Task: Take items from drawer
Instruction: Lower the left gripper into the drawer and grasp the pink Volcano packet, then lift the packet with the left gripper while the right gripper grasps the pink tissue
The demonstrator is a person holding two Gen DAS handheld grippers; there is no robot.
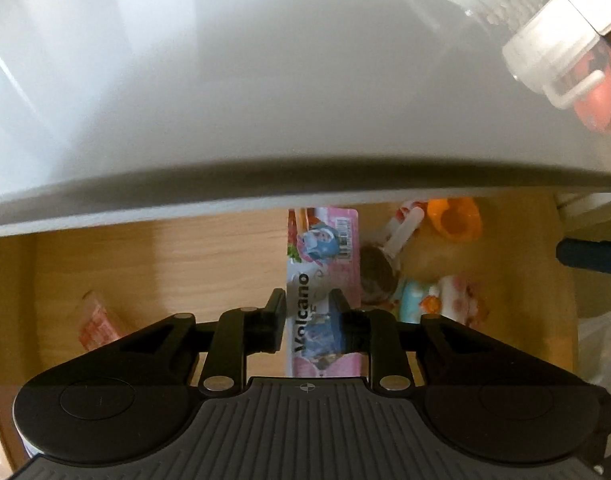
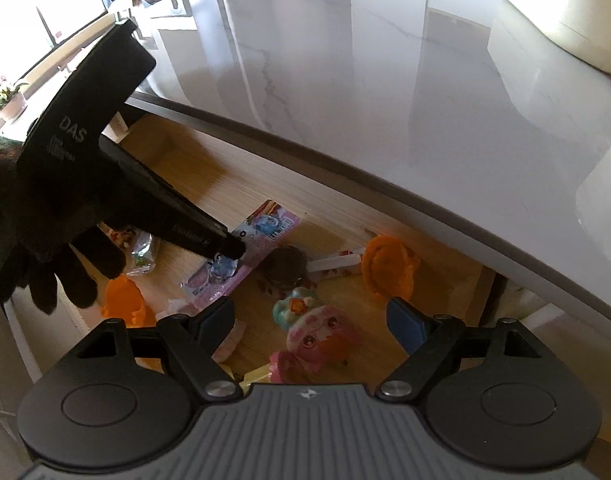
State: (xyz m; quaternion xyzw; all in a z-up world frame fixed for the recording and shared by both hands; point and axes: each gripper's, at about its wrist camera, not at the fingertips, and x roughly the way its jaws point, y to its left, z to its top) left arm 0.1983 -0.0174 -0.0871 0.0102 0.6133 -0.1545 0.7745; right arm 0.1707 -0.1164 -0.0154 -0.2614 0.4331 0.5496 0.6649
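drawer: open under the white tabletop (image 2: 385,80), wooden floor (image 1: 165,264) visible, toys and snacks loose inside
target: pink "Volcano" packet (image 1: 325,256), flat on the drawer floor near the middle
left gripper (image 1: 307,316): right over the packet, fingers straddling its near end at a narrow gap; can't tell whether they've pinched it yet
right gripper (image 2: 311,326): spread wide, holding nothing, hovering above the pink plush toy (image 2: 321,340)
nearer: left, clearly; its tip sits on the packet in the right wrist view
packet axis: long axis runs along the left gripper's approach, away toward the drawer back, barcode end farthest
next, my guess: close across the short width, lift straight up, mind the tabletop edge overhead
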